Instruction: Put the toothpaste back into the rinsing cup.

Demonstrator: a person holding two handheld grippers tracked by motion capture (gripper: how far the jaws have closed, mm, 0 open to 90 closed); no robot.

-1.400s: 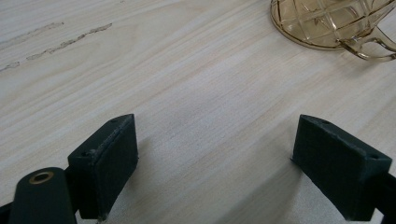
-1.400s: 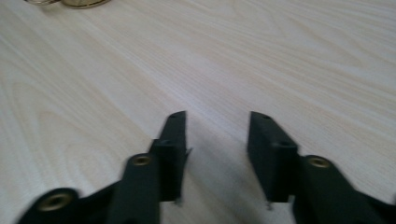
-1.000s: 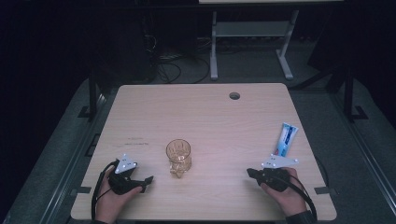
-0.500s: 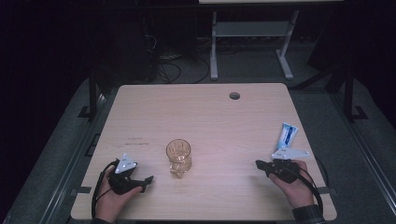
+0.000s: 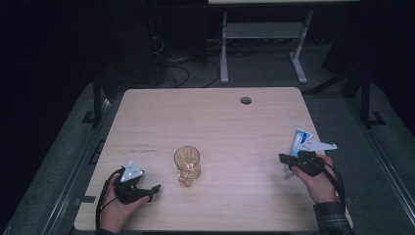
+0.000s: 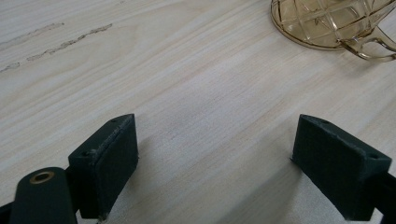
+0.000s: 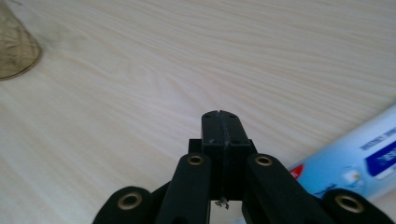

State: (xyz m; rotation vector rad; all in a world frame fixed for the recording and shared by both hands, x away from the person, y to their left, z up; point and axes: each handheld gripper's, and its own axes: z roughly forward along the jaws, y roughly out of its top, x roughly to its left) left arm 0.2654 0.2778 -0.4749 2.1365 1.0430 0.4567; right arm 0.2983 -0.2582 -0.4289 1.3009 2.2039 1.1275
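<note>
Hand-held gripper [image 7: 219, 114] jaws pressed together (nothing between), toothpaste tube [image 7: 355, 161] beside it, amber glass [image 7: 14, 46] far left

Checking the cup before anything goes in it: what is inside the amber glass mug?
The amber glass mug looks empty: through its patterned wall only the table shows. Its very bottom is too small and dim in the high view to rule out something tiny.

amber glass mug [image 5: 187, 164] glossy, cut pattern; table [image 5: 210, 122] pale matt wood; tube [image 7: 355, 161] glossy plastic.
</note>
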